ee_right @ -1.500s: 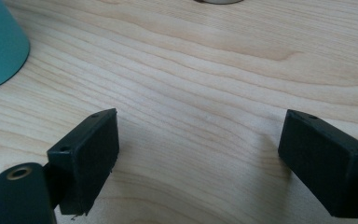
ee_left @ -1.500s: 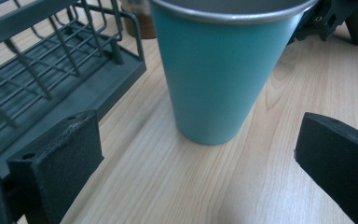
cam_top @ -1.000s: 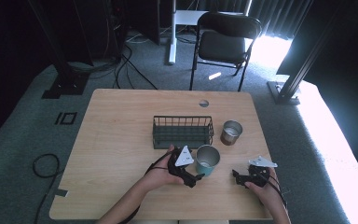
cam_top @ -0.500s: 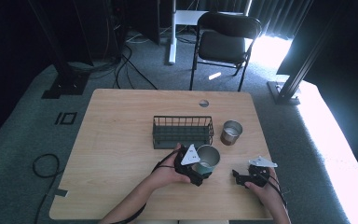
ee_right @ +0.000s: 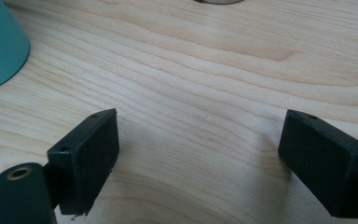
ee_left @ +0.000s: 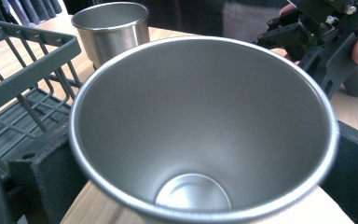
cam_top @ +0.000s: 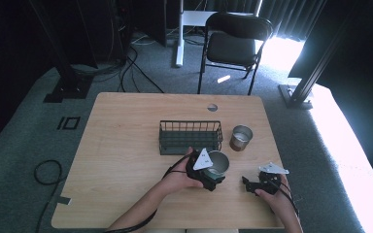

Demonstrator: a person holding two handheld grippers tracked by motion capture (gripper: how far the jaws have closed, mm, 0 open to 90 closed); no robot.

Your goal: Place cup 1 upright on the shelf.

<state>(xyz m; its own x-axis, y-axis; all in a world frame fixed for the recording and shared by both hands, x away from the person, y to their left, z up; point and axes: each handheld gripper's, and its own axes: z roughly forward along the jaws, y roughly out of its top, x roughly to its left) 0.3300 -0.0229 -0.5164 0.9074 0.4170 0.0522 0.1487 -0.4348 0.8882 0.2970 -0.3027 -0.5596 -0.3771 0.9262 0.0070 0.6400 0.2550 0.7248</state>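
Tongs on the left clamp a steel cup with a teal outer wall, one black jaw either side of it, at about 6 o'clock on the wooden worktop; the cup's mouth faces the left gripper view, its inside empty; a dark wire basket sits just beyond it toward 12 o'clock; a second steel cup stands upright at the basket's 3 o'clock end; right tongs rest near 5 o'clock, jaws spread wide over bare wood.
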